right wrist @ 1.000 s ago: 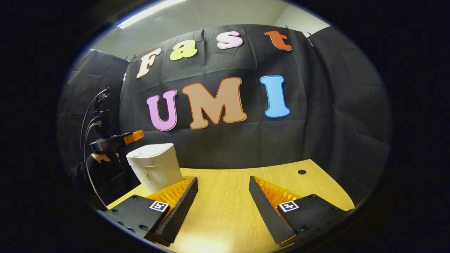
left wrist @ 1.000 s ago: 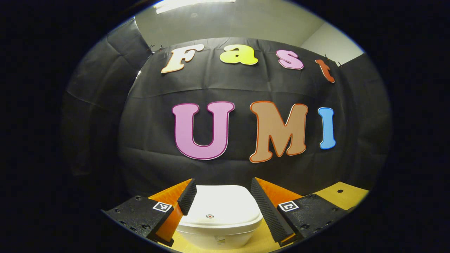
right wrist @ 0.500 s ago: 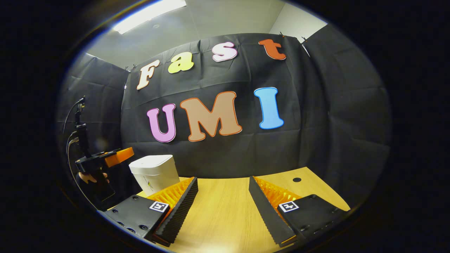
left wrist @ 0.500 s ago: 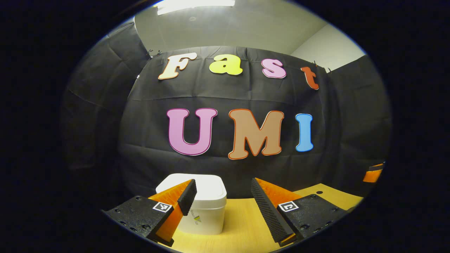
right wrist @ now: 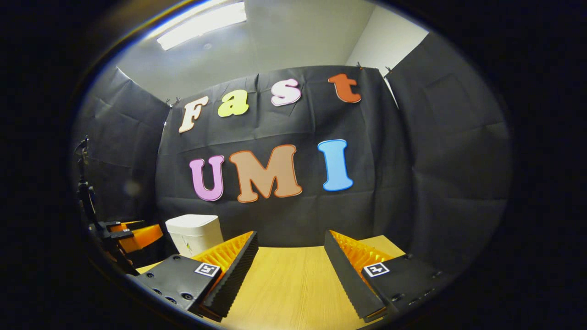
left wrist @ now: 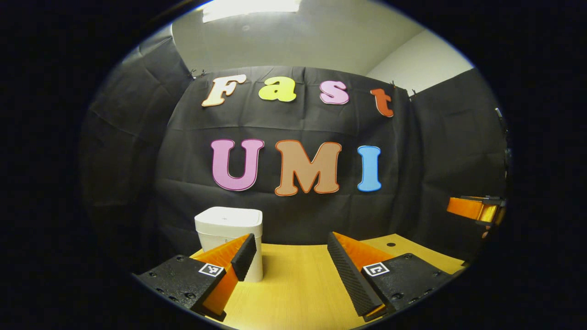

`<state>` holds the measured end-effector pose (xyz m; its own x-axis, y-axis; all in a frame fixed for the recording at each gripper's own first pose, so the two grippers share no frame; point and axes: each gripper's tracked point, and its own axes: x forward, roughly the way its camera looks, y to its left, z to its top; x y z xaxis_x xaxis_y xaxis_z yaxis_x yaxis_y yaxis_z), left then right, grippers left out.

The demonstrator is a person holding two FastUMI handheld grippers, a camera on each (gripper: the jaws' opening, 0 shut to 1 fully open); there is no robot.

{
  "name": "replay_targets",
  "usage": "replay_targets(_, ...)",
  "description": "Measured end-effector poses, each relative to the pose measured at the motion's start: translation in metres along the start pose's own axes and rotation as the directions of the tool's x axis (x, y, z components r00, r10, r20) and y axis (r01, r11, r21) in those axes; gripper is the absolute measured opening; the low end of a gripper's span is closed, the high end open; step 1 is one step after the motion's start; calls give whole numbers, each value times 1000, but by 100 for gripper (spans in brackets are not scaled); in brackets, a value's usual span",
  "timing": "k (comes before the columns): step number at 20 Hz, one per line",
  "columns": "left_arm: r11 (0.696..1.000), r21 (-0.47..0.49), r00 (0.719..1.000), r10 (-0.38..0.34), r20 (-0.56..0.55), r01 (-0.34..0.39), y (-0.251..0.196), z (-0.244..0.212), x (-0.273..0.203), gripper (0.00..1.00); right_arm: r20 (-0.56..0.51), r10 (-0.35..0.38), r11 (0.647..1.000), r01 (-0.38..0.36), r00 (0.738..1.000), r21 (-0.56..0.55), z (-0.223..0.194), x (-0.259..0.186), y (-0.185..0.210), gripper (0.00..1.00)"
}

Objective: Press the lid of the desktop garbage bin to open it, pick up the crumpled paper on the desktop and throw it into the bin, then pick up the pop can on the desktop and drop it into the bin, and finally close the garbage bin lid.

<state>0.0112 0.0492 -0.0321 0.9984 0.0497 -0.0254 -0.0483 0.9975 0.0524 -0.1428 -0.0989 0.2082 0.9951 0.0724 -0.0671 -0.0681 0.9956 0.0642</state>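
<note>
A light wooden desk (left wrist: pixel 293 284) carries a white garbage bin (left wrist: pixel 228 231), which stands upright on it with its lid shut. Near the desk's far edge is a small dark round hole (left wrist: pixel 390 244).

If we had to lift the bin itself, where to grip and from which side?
Judgement: take the bin across its two flat side walls, just under the overhanging lid, coming in level from the front. It stands upright on the table, lid shut; the lid's lip should stop a slip.
</note>
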Motion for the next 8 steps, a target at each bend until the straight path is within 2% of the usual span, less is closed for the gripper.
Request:
replay_targets(5,998,-34,998,-61,13,61,-34,5,-20,94,27,-57,998,57,998,16,1,-21,-9,96)
replay_targets(8,996,-62,998,-69,11,69,-32,6,-19,94,27,-68,998,67,997,20,-3,-24,-3,96)
